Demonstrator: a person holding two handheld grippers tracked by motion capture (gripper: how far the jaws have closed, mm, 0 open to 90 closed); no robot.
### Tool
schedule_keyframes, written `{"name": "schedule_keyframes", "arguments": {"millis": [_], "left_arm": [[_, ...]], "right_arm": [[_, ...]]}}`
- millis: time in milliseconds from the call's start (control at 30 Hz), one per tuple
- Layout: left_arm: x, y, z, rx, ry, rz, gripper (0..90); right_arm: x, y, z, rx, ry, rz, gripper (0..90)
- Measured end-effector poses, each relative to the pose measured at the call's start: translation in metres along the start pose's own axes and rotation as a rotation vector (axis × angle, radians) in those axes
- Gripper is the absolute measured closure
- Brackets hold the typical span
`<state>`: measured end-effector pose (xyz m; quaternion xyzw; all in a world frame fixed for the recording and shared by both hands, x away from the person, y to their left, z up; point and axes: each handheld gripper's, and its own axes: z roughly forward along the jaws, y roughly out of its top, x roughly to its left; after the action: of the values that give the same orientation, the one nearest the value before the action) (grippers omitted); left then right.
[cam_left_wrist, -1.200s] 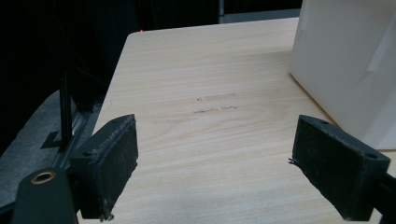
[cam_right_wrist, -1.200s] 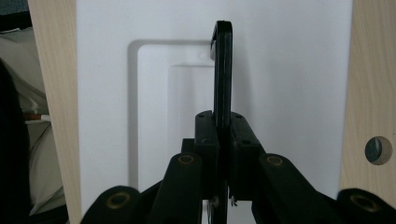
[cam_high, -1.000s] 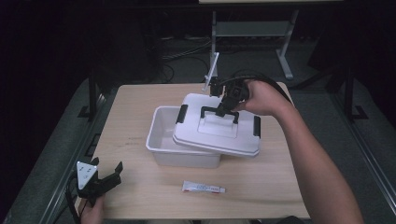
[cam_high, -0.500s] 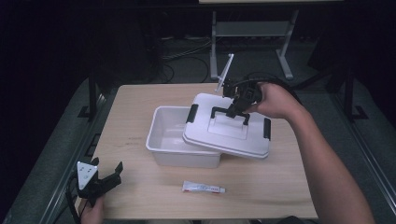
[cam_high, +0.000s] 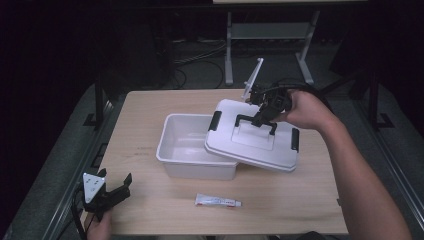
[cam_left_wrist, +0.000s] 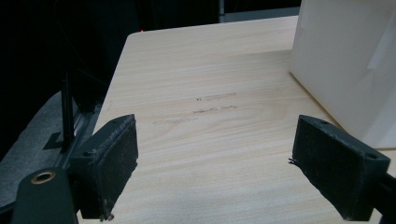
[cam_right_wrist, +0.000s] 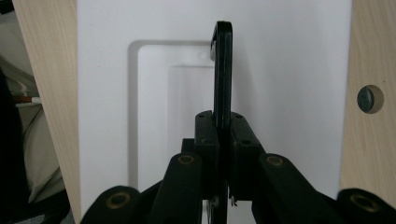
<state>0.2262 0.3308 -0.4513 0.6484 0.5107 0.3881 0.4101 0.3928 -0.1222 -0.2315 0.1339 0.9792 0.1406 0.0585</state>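
A white lid (cam_high: 252, 145) with black end clips hangs tilted over the right end of an open white box (cam_high: 192, 147). My right gripper (cam_high: 261, 119) is shut on the lid's black handle (cam_high: 256, 122). In the right gripper view the handle (cam_right_wrist: 222, 70) stands edge-on between my jaws above the lid's white top (cam_right_wrist: 289, 84). My left gripper (cam_high: 116, 191) rests at the table's front left corner. Its fingers (cam_left_wrist: 113, 158) stand wide apart over bare wood, and the box wall (cam_left_wrist: 345, 65) shows at the right.
A small white tube (cam_high: 218, 201) lies on the wooden table (cam_high: 145, 110) in front of the box. A metal stand (cam_high: 265, 30) and cables sit on the dark floor beyond the far edge. A round hole (cam_right_wrist: 370, 99) marks the tabletop beside the lid.
My right gripper has carried the lid to the right, uncovering more of the box. The left gripper has stayed where it was.
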Motion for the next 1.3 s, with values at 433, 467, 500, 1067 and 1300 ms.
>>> {"name": "schedule_keyframes", "arguments": {"millis": [433,467,500,1067,1300], "left_arm": [[0.000,0.000,0.000,-0.001,0.000,-0.003,13.6],[0.000,0.000,0.000,-0.002,0.000,-0.002,13.5],[0.000,0.000,0.000,-0.001,0.000,-0.002,13.5],[-0.001,0.000,0.000,-0.003,0.002,0.000,13.5],[-0.001,0.000,0.000,-0.004,0.003,0.001,13.5]], "right_arm": [[-0.003,-0.025,0.002,-0.008,0.002,0.039,83.9],[-0.003,-0.027,0.002,-0.008,0.002,0.044,83.9],[-0.003,-0.029,0.002,-0.011,0.004,0.047,83.9],[-0.004,-0.060,0.000,-0.013,-0.001,0.095,83.9],[-0.005,-0.071,-0.001,-0.013,-0.006,0.113,83.9]]}}
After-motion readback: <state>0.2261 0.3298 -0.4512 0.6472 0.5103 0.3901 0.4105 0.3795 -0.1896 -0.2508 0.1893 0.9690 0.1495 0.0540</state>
